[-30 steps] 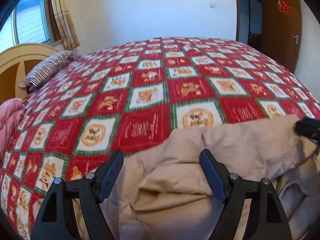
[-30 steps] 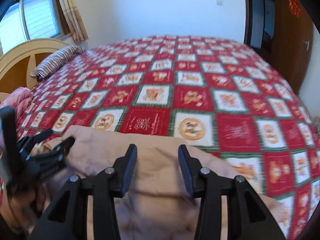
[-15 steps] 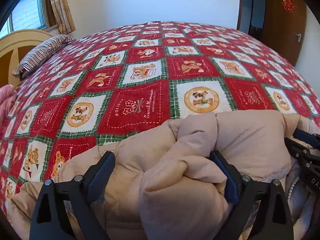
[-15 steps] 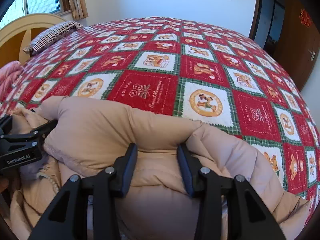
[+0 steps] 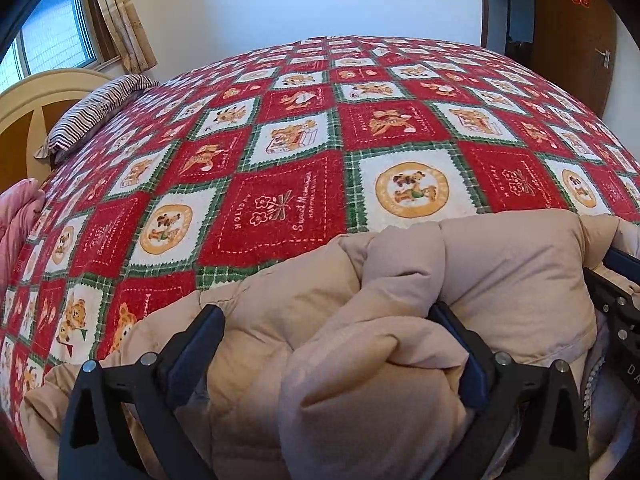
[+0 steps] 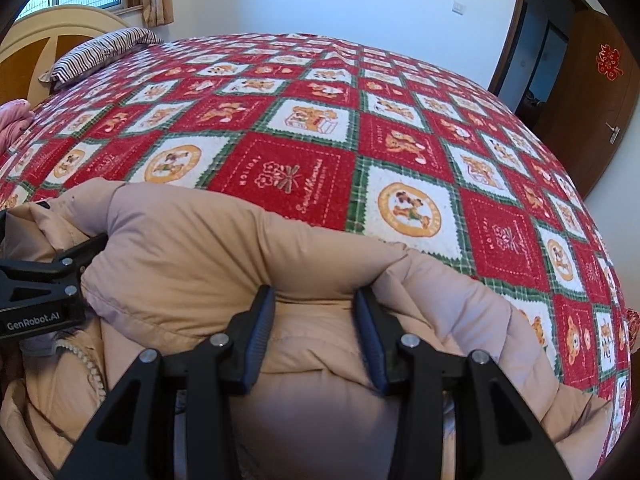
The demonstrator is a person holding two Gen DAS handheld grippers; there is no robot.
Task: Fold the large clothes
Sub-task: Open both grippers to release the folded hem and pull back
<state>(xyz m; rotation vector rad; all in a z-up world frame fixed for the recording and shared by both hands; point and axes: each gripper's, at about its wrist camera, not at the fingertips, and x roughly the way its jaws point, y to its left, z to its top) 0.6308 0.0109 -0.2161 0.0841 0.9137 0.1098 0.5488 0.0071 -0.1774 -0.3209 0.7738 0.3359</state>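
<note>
A puffy beige down jacket [image 5: 500, 272] lies bunched at the near edge of the bed; it also fills the lower part of the right wrist view [image 6: 224, 248]. My left gripper [image 5: 326, 316] has its jaws wide apart with a thick fold of the jacket bulging between them. My right gripper [image 6: 316, 296] is closed on a thick roll of the jacket, jaws pressed into the padding. The left gripper shows at the left edge of the right wrist view [image 6: 44, 280]; the right gripper shows at the right edge of the left wrist view [image 5: 618, 300]. A zipper [image 6: 86, 364] shows.
The bed is covered by a red, white and green checked blanket [image 5: 280, 200] [image 6: 280, 168]. A striped pillow [image 5: 92, 112] and wooden headboard [image 5: 24, 108] are far left. Pink bedding [image 5: 16, 216] lies at the left edge. A brown door [image 6: 592, 92] stands right.
Both grippers came down and forward onto the bed with the jacket. The jacket's folded edge now rests on the blanket, and the fold bulges higher between the left jaws.
</note>
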